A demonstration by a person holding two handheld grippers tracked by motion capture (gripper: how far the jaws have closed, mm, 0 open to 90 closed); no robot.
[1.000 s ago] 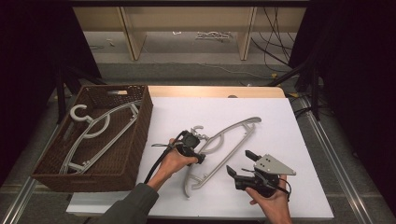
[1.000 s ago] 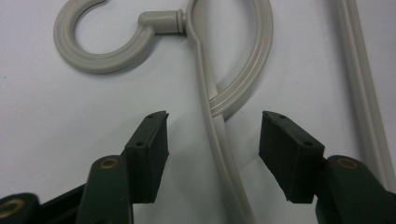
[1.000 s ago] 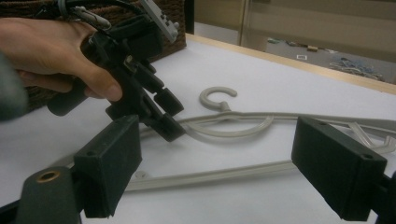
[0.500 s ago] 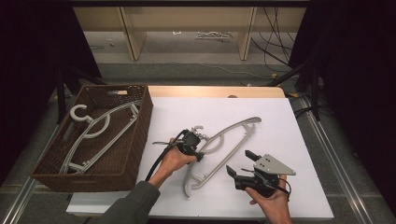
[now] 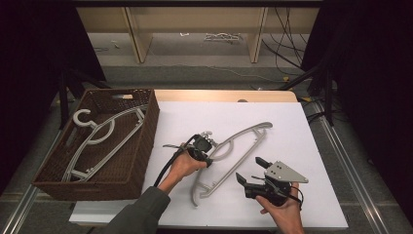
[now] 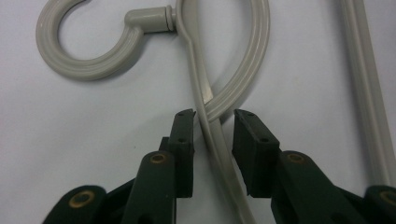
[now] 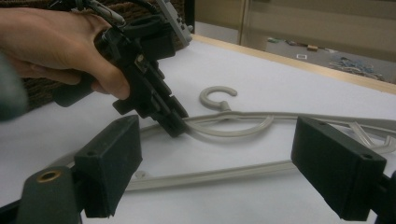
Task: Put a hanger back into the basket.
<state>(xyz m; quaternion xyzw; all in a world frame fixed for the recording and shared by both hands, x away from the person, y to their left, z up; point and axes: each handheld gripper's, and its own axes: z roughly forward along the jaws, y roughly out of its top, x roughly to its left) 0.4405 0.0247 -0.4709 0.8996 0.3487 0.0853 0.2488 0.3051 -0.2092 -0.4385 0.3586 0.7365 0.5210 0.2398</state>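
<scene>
A grey plastic hanger [image 5: 237, 139] lies slantwise on the white table, its hook [image 6: 84, 70] toward the basket. My left gripper [image 5: 207, 157] points down at it just below the hook. In the left gripper view [image 6: 214, 116] the jaws straddle the hanger's arm [image 6: 219, 149], and they have just been closing on it. Narrow gaps still show beside the pads. The right gripper view shows that left gripper [image 7: 175, 123] from the side, tips on the hanger [image 7: 233, 128]. My right gripper [image 5: 249, 168] is held open above the table's near right, nothing between its jaws [image 7: 219, 158].
A brown wicker basket [image 5: 146, 141] stands at the table's left with another grey hanger [image 5: 104, 131] lying inside. The white table top [image 5: 292, 117] ends at a wooden edge at the back. Shelves and cables lie beyond on the floor.
The left gripper's jaws have narrowed around the hanger's arm. Both hands and the hanger stay where they were.
</scene>
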